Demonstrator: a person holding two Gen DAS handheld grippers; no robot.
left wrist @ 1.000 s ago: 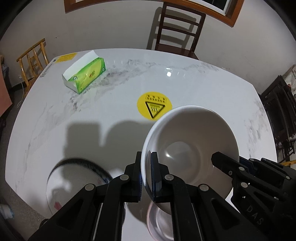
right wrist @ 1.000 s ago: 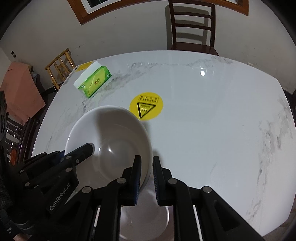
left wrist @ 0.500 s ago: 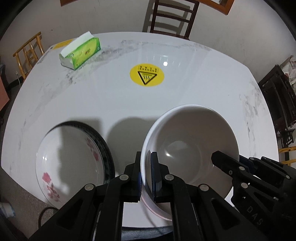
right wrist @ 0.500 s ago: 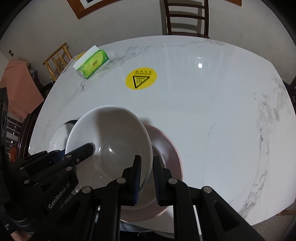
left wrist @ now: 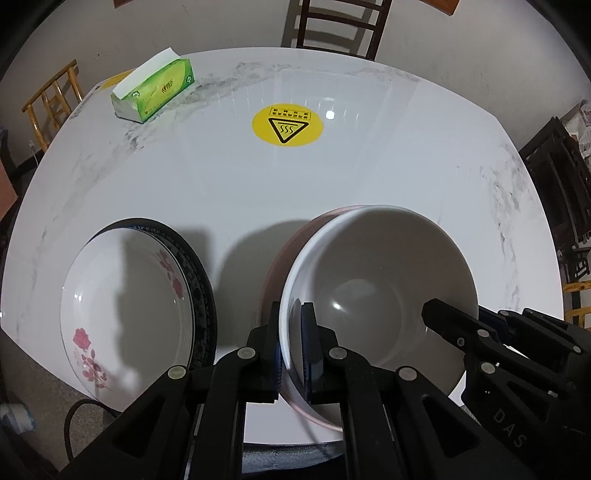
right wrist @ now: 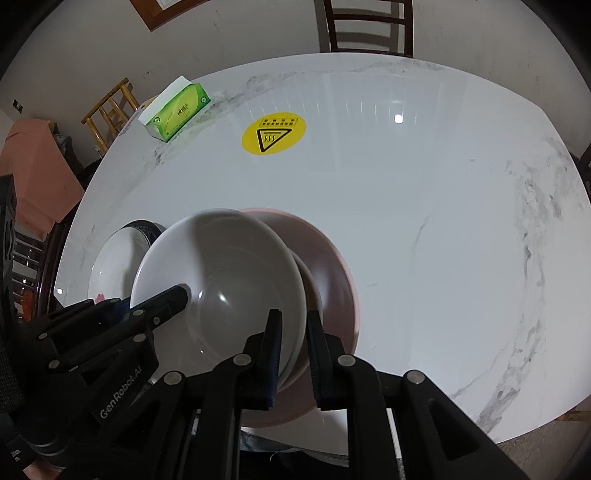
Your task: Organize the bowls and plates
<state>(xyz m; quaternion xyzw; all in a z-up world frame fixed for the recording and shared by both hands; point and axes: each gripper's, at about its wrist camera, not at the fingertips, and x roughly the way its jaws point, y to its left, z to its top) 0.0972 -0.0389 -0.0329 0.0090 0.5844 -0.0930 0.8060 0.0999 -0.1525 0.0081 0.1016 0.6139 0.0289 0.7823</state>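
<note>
A plain white bowl (left wrist: 380, 280) is held by both grippers, one on each side of its rim. My left gripper (left wrist: 291, 343) is shut on its left rim. My right gripper (right wrist: 293, 350) is shut on its right rim, and the bowl (right wrist: 221, 280) shows there too. The bowl hangs just above a pink bowl (right wrist: 328, 266) on the table, whose edge shows in the left wrist view (left wrist: 288, 254). A white plate with red flowers (left wrist: 125, 306) lies on a dark-rimmed plate (left wrist: 199, 280) at the left.
The white marble table (left wrist: 369, 177) carries a yellow hot-surface sticker (left wrist: 287, 124) and a green tissue box (left wrist: 155, 92) at the back left. A dark wooden chair (left wrist: 336, 26) stands behind it, a light wooden chair (left wrist: 51, 103) at the left. The table's front edge is close.
Both grippers have pulled back toward the table's front edge with the white bowl. The pink bowl beneath and the flowered plate have come into view.
</note>
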